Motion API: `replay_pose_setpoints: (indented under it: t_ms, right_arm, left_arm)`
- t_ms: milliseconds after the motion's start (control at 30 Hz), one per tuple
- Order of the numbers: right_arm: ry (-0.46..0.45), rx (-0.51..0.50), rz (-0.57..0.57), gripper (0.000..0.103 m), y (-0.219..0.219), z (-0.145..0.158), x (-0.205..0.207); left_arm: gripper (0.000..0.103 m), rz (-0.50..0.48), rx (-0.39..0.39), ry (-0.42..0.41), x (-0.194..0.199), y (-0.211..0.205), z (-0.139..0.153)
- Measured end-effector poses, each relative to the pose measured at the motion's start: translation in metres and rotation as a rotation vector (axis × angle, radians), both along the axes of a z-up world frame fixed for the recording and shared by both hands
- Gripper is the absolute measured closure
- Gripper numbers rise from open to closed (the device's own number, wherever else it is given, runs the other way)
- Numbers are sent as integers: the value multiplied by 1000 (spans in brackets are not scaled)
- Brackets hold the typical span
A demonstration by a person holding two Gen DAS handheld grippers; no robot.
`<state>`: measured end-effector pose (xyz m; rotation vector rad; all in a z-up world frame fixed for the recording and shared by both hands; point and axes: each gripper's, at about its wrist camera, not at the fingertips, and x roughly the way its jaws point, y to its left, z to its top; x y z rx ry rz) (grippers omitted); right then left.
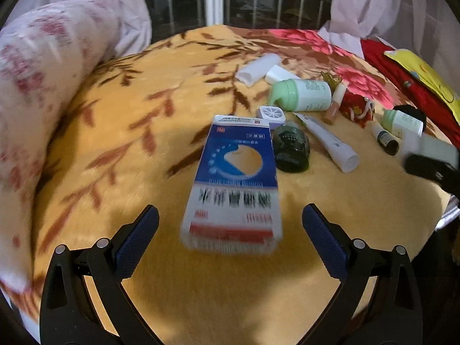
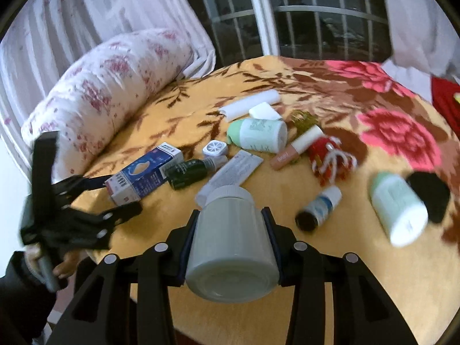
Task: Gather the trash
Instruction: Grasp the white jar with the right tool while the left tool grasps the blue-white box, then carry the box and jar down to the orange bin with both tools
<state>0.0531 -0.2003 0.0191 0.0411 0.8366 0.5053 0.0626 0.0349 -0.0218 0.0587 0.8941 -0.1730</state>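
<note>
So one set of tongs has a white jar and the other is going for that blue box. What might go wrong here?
1. The left tongs stand open around the blue box, which lies on soft blanket; closing may push it aside or crush the carton.
2. The dark green bottle lies right beside the box and may get nudged or roll.
3. The right tongs grip the smooth white jar by its sides; it might slip.

left claw [image 1: 230, 221] spread wide; right claw [image 2: 230, 224] clamped, loaded.
</note>
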Motion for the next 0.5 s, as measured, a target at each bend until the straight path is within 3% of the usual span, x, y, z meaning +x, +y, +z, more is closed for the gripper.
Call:
replay_pose_setpoints:
  t_ms: [267,400,500]
  right_arm:
    - [25,-6,-62,61,-9,-15,-14]
    - [28,-7,-71,61,-9,-21,-15]
    - [29,2,-80,61,-9,-24,-18]
  left_arm:
    - [10,62,-45,45,36,5,-13]
    - [48,107,-71,20,33,11,-12]
    - [51,139,-96,-6,25,15,-11]
